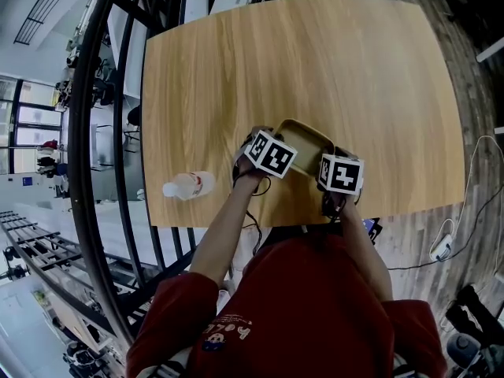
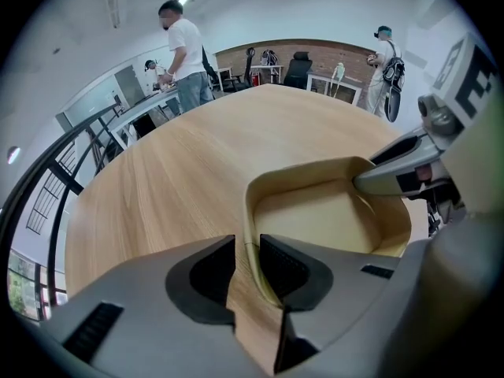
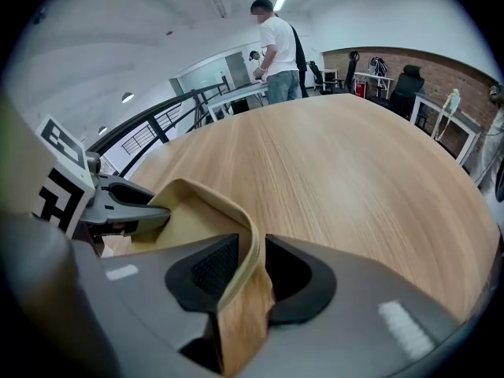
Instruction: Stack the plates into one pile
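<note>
Plate: near edge of surface.
Left tool: open, astride the left rim, not pinching.
Right tool: open, astride the right rim.
Handling: probably stiff, light, smooth; take by the raised rims.

Dark red short-sleeved shirt, grey left tool and right tool, black ribbed pads, black-and-white marker cubes.

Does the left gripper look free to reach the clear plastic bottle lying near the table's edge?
Probably yes. The left gripper straddles the tan rounded-square plate's rim with jaws apart, not pinching, and only bare wooden table lies between it and the clear plastic bottle.
</note>
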`<state>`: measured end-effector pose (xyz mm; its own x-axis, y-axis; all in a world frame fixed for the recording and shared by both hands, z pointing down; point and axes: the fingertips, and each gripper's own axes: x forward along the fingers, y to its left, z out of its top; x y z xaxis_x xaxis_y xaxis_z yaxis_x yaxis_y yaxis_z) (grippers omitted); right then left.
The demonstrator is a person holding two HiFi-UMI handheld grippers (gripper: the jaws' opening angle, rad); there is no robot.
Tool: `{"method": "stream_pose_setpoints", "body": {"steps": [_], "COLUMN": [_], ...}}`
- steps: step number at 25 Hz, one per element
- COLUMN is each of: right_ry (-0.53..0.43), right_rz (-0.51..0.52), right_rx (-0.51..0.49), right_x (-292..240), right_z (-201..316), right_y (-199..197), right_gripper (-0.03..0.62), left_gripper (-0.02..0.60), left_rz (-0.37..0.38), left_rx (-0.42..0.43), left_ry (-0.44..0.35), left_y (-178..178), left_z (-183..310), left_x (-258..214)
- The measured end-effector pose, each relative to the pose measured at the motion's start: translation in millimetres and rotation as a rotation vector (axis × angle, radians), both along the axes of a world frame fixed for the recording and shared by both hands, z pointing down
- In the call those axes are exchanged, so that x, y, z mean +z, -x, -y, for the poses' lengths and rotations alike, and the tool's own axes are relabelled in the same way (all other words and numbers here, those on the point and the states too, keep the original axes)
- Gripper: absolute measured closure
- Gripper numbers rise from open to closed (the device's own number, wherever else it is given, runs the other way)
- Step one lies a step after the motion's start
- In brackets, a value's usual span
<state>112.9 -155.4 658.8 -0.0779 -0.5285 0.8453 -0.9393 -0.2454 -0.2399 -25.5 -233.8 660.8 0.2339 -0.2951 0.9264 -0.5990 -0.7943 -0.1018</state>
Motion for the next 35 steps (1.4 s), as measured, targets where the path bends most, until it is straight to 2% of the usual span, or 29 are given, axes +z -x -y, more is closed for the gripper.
{"method": "stream_pose_setpoints", "body": {"steps": [9, 15, 23, 35], "right_ry": [0.021, -0.019, -0.135, -0.331], "right_rz": [-0.009, -0.043, -0.085, -0.106], "right_rx": [-0.019, -0.038, -0.014, 0.000], "right_x": [18.3, 13.8, -31.4, -108.4], "right_z": [8.3, 13.5, 21.1, 8.2], "right_y": [1.0, -2.7, -12.8, -21.1], "right_gripper": [0.477, 0.468, 0.468, 0.468], "left_gripper": [0.474, 0.469, 0.448, 0.448], "left_rz": [-0.045, -0.080, -0.263, -0.464], "left_rx": [-0.043, -0.084, -0.236, -0.355], "left_ry": [-0.022, -0.042, -0.166, -0.331], "left_y": [1.2, 8.4, 21.7, 51.9], "left_z": [4.5, -1.4, 5.8, 1.4], "left_x": [8.5, 1.9, -36.4, -102.9]}}
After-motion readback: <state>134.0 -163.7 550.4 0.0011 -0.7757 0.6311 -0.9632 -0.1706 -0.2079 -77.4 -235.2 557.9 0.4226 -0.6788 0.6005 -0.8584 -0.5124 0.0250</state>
